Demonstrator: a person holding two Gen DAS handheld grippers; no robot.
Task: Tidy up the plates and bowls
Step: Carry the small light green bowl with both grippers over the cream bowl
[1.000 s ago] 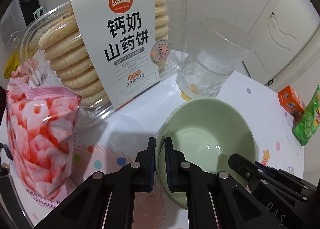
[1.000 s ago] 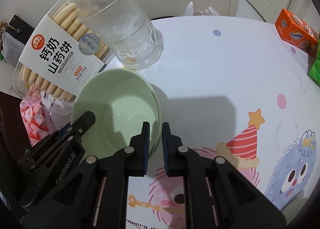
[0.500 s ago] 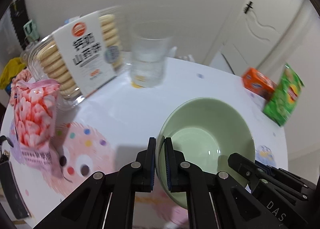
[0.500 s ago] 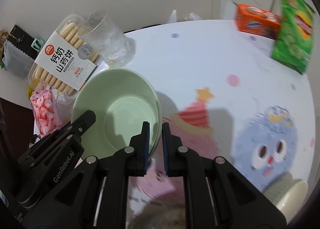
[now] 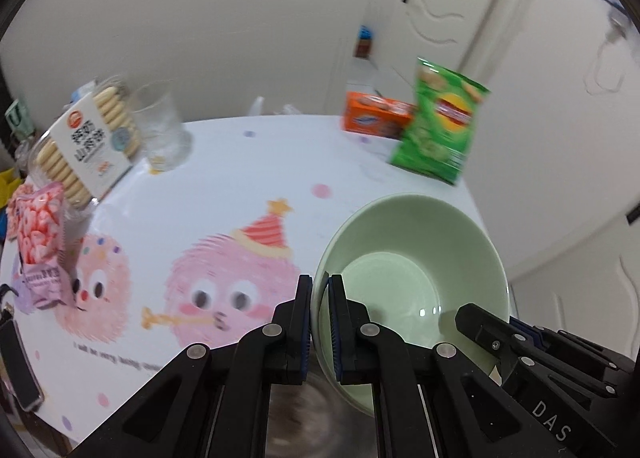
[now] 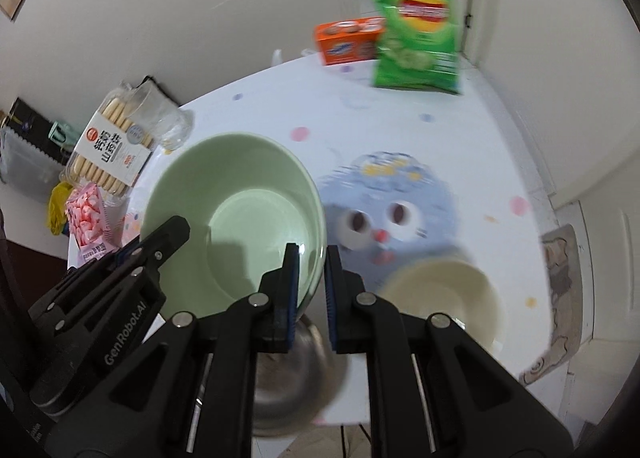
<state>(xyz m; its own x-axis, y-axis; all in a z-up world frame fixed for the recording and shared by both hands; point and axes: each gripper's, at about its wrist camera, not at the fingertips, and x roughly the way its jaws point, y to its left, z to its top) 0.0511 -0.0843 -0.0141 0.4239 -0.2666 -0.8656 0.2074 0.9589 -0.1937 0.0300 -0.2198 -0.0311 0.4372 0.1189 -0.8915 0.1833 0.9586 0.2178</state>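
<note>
The green bowl (image 6: 240,213) hangs mouth-up, slightly tilted, above the steel bowl (image 6: 296,374). The left gripper (image 5: 320,322) and right gripper (image 6: 307,286) each clamp opposite rims. A second ago it hung beside the glass (image 5: 162,125), now well away.

A home: snack-strewn cartoon table (image 5: 248,161), panelled door (image 5: 460,17).

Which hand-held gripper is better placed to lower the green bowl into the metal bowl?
Neither alone. The left hand-held gripper and right hand-held gripper each clamp opposite rims of the green bowl, carried above the metal bowl; lower together.
</note>
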